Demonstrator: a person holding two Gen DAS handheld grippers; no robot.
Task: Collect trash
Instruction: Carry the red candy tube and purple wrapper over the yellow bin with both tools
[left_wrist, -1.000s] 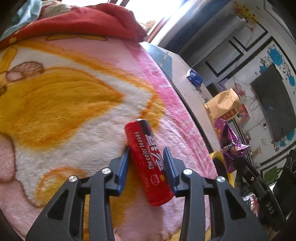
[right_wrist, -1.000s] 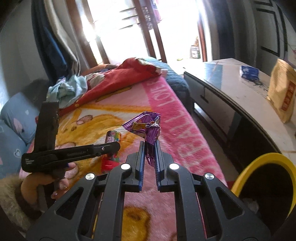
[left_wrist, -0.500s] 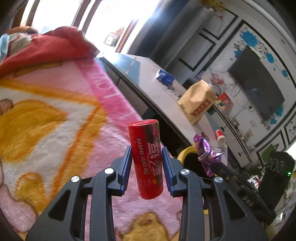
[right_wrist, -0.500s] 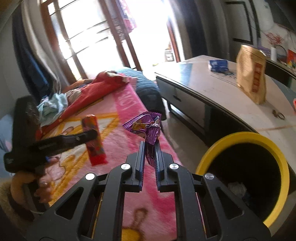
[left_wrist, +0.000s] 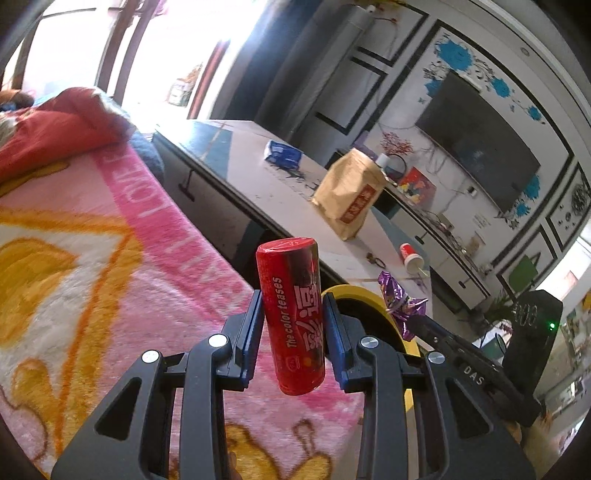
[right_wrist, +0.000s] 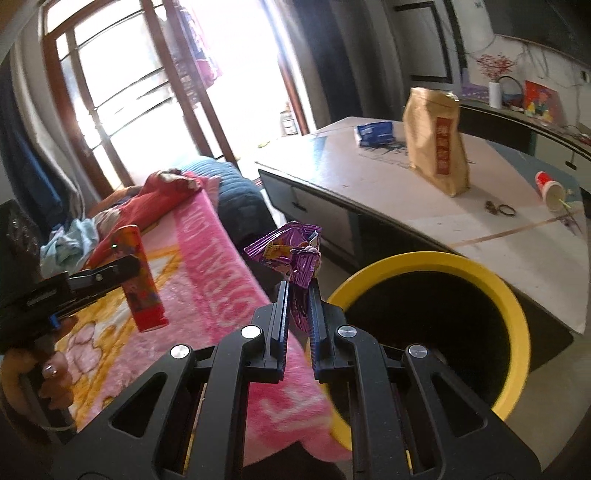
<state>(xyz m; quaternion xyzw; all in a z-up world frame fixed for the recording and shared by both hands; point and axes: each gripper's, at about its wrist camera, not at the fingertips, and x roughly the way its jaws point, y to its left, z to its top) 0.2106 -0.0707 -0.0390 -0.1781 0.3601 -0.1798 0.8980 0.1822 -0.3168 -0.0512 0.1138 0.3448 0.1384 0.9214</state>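
Both hands carry trash toward the yellow bin (right_wrist: 424, 258), which stands by the bed, between the pink blanket (left_wrist: 122, 258) and the table (right_wrist: 388, 181). The left gripper (left_wrist: 293, 332) is clamped on a red tube (left_wrist: 291, 314), held upright in the air over the blanket edge, with the bin just behind it. The right gripper (right_wrist: 297, 314) is pinched almost fully together on a purple wrapper (right_wrist: 291, 251) (it sticks up above the fingers), right beside the bin's rim. I think both get dropped in next.
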